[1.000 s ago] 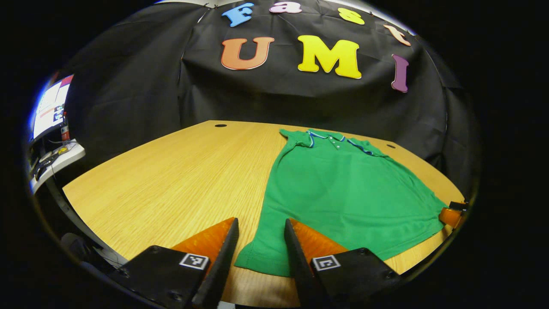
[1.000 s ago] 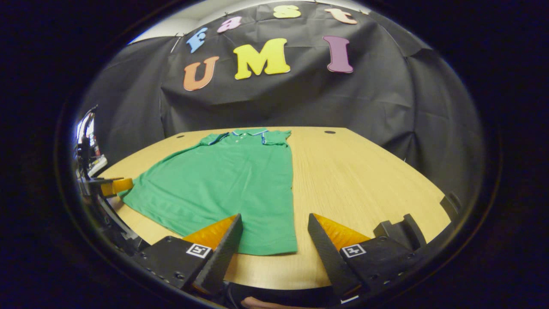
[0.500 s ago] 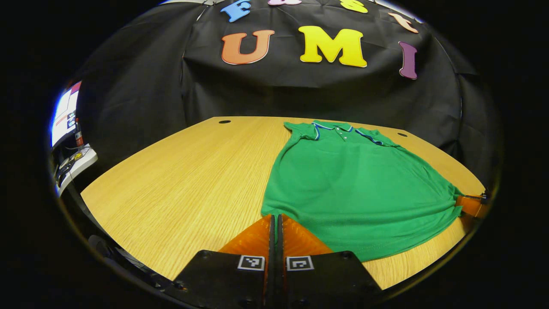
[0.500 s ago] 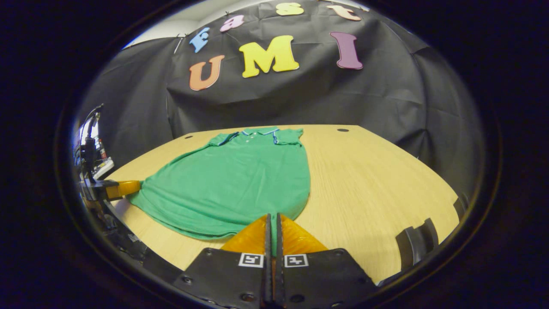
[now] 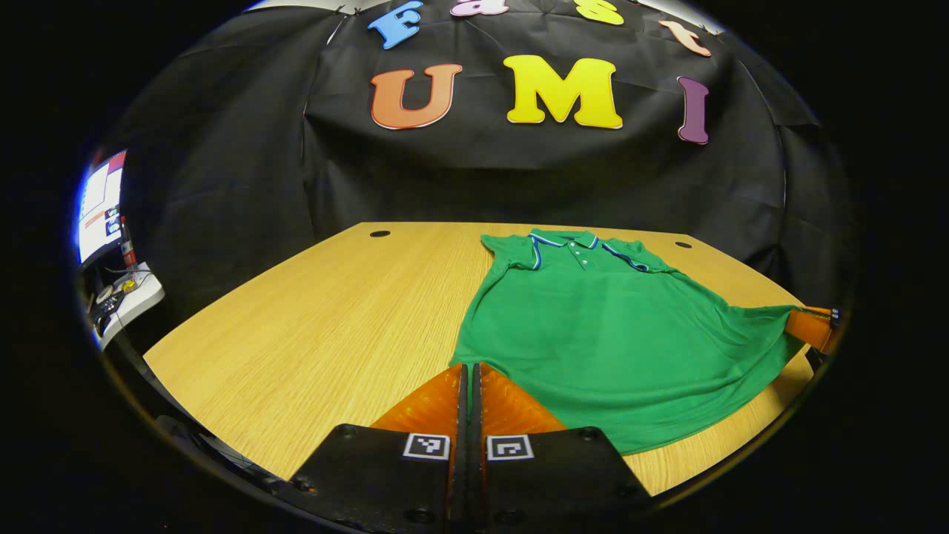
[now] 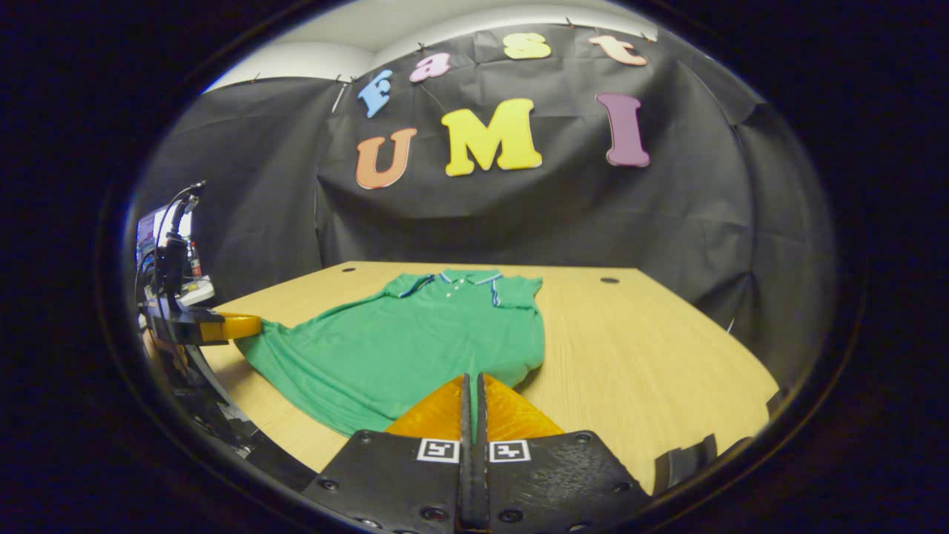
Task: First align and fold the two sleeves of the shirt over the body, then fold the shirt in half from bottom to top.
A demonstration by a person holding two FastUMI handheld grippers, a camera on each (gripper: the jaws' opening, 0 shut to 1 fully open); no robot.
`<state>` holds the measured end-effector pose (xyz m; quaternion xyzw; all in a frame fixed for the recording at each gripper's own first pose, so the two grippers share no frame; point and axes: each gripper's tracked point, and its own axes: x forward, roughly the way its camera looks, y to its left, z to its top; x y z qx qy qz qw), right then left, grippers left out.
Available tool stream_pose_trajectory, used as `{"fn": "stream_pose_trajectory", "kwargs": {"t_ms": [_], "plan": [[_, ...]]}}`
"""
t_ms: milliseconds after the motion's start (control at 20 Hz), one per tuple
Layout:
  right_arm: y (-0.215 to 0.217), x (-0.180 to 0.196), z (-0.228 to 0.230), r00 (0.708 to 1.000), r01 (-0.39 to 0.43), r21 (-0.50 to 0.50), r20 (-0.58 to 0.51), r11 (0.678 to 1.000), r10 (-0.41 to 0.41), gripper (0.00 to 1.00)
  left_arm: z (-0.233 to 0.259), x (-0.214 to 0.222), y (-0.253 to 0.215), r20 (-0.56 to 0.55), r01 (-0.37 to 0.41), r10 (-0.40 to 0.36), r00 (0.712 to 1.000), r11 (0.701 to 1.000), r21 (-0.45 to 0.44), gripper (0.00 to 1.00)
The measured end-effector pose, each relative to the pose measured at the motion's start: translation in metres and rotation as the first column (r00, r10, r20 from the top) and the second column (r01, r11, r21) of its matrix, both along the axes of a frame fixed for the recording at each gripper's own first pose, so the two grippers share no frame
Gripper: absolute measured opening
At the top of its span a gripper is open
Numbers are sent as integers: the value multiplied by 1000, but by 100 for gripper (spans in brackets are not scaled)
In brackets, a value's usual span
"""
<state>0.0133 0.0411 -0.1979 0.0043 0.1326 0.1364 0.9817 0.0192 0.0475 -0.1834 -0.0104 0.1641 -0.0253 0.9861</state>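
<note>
A green polo shirt (image 5: 608, 334) (image 6: 400, 341) lies on the wooden table with its collar at the far end and both sleeves folded over the body. My left gripper (image 5: 468, 368) is shut on the shirt's bottom left corner. My right gripper (image 6: 471, 378) is shut on the bottom right corner. Both corners are raised off the table, and the hem sags between them. In the left gripper view the right gripper (image 5: 809, 328) holds its corner at the far right. The left gripper (image 6: 222, 326) appears at the left of the right gripper view.
The wooden table (image 5: 319, 319) (image 6: 637, 348) has bare surface to either side of the shirt and small cable holes (image 5: 379, 233) near its far edge. A monitor (image 5: 98, 204) and a shelf with cables stand off the table's left side.
Both grippers went from open beside the hem to shut on the shirt's bottom corners. They have since lifted the corners, and the hem now hangs raised above the table.
</note>
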Motion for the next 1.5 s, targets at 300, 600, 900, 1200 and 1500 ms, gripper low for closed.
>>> {"fn": "stream_pose_trajectory", "kwargs": {"t_ms": [300, 600, 900, 1200, 1500], "plan": [[13, 47, 51, 999, -18, 21, 49, 1000, 17, 0, 50, 40, -6, 78, 6, -2, 997, 999, -49, 6], [7, 127, 100, 996, 36, 13, 85, 999, -37, 0, 93, 113, -6, 120, 20, -14, 993, 999, -48, 6], [10, 248, 119, 994, 77, 8, 76, 997, -78, 0, 119, 224, -6, 154, 20, -10, 988, 998, -60, 5], [14, 380, 101, 988, 147, -29, 42, 989, -146, 0, 121, 343, -7, 147, 13, -1, 989, 997, -77, 6], [10, 472, 41, 982, 184, -55, -40, 981, -186, 0, 63, 432, -21, 61, 10, -5, 998, 996, -85, 6]]}}
